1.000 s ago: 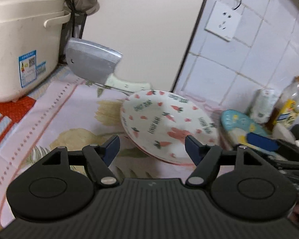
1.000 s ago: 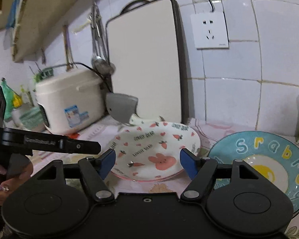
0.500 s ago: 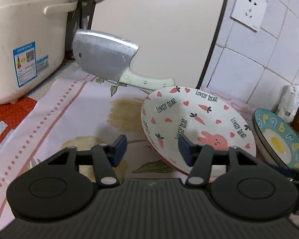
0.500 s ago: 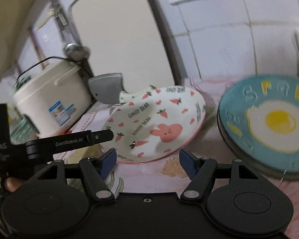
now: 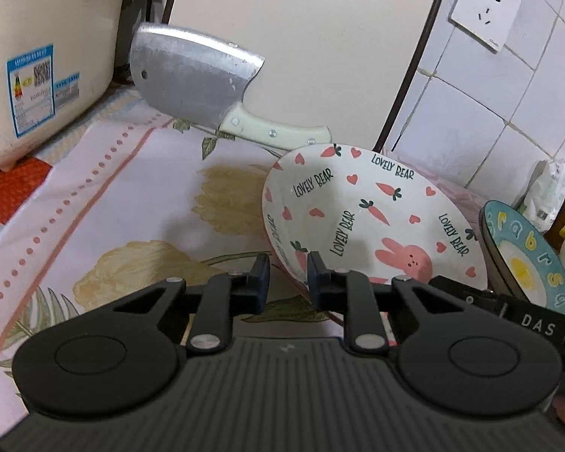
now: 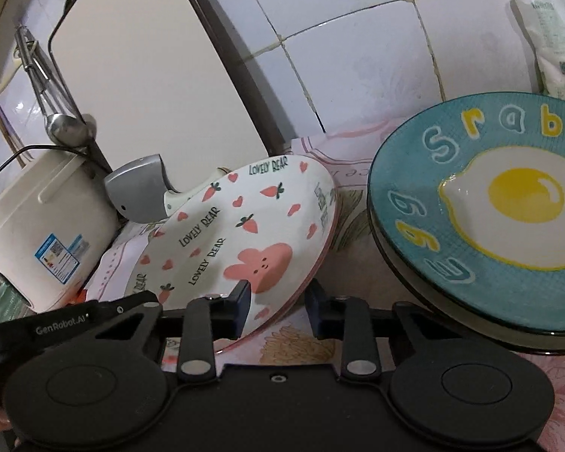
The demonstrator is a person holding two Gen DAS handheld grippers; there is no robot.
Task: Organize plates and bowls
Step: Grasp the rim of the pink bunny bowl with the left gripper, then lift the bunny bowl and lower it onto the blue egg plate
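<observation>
Now both grips are on: left hand-held gripper (image 5: 288, 277) and right hand-held gripper (image 6: 277, 307) have just closed, each pinching the near rim of the bunny plate (image 6: 241, 241), tilted on the desk (image 5: 132, 203) beside the egg plate (image 6: 482, 203); next, probably a level joint lift onto it.

2 plates (image 5: 358, 218) (image 5: 527, 263), 1 cleaver (image 5: 192, 79), 1 cooker (image 5: 37, 56)

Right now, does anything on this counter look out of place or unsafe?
Yes. A steel cleaver with a white handle leans blade-up against the pale upright board, beside the white rabbit-and-carrot bowl. Both the left tongs and the right tongs have just closed on that bowl's near rim.
</observation>
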